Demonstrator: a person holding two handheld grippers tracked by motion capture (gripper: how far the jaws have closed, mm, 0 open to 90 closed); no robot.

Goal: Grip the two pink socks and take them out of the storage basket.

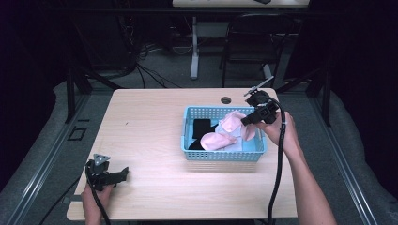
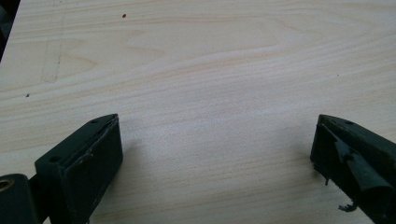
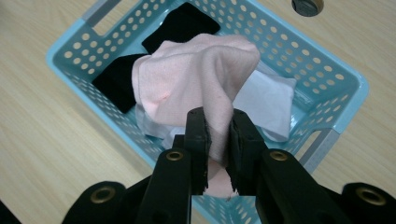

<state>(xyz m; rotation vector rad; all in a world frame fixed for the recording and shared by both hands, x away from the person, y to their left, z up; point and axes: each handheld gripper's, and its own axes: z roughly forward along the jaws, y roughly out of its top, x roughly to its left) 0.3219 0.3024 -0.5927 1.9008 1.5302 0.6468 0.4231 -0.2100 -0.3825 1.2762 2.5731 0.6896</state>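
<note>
A light blue perforated basket (image 1: 223,154) (image 3: 336,84) sits on the right half of the wooden table (image 1: 145,126). In it lie a pink cloth (image 1: 218,140), black cloths (image 1: 201,126) (image 3: 180,25) and a white cloth (image 3: 266,100). My right gripper (image 1: 245,121) (image 3: 218,126) hangs over the basket's right side, shut on a second pink cloth (image 1: 233,122) (image 3: 187,74) that it holds up above the others. My left gripper (image 1: 123,174) (image 2: 215,149) rests at the table's front left corner, jaws wide open with bare wood between them.
A round cable hole (image 1: 226,100) (image 3: 307,4) lies just beyond the basket. Past the table stand a black chair (image 1: 253,42) and a white desk leg (image 1: 194,47), with cables on the floor. The right gripper's cable (image 1: 280,159) trails along the forearm.
</note>
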